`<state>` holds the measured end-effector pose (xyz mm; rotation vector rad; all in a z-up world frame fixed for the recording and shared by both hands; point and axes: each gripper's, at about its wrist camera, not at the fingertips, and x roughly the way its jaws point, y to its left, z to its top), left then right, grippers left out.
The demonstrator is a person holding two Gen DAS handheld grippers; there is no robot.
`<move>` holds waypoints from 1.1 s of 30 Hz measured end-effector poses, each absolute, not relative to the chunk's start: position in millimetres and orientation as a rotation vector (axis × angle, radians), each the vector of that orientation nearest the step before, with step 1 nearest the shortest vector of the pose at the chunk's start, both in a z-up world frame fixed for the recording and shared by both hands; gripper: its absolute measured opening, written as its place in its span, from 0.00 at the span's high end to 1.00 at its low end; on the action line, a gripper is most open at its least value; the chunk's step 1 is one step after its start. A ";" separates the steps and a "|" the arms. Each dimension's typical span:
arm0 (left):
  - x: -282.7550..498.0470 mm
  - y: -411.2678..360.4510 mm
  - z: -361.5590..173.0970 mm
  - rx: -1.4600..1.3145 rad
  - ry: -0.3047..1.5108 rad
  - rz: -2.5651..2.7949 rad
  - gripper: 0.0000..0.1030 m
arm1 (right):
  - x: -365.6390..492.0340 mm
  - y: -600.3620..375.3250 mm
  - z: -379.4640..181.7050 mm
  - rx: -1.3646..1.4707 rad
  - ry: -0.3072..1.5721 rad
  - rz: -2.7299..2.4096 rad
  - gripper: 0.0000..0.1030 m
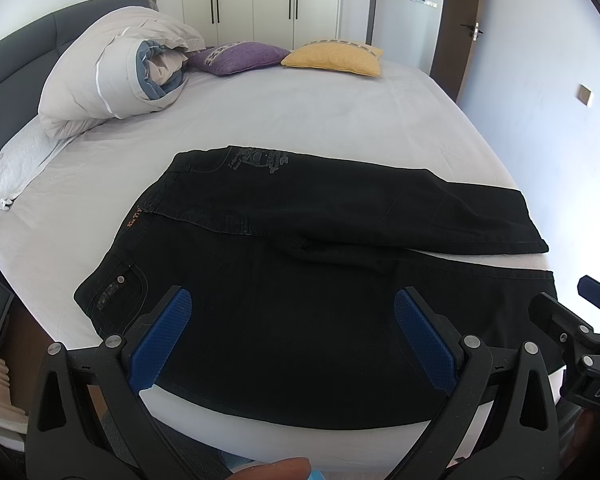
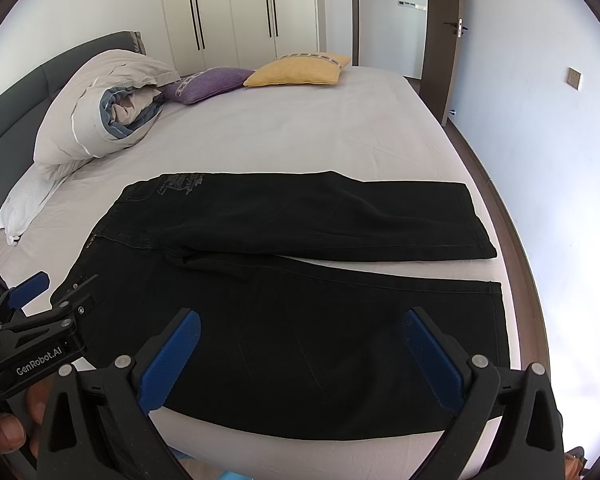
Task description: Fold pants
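Note:
Black pants (image 1: 300, 248) lie flat on the bed, waist to the left, two legs running right; they also show in the right wrist view (image 2: 300, 264). My left gripper (image 1: 292, 320) is open, hovering above the near leg close to the waist and pocket. My right gripper (image 2: 300, 344) is open above the near leg, closer to the hem. Neither touches the cloth. The left gripper shows at the left edge of the right wrist view (image 2: 40, 304), and the right gripper at the right edge of the left wrist view (image 1: 572, 312).
The bed (image 1: 340, 112) has a light sheet. A rolled duvet (image 1: 116, 68), a purple cushion (image 1: 240, 58) and a yellow cushion (image 1: 336, 58) lie at its far side. A grey headboard (image 1: 16, 60) is left, wardrobes (image 2: 236, 12) behind, wall and door on the right.

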<state>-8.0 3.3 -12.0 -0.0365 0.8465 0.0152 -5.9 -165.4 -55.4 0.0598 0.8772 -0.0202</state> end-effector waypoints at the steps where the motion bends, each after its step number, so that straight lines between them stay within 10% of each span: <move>1: -8.0 3.2 -11.9 -0.037 0.847 0.014 0.00 | -6.3 -163.3 -55.1 0.059 0.877 -0.019 0.00; 18: 7.7 11.7 -22.5 -0.104 0.865 -0.070 0.00 | 3.8 -162.8 -53.6 0.030 0.876 0.063 0.00; 33: 217.3 137.7 -58.4 -0.442 1.014 -0.228 0.00 | 142.0 -188.7 -54.9 -0.091 0.824 0.519 0.00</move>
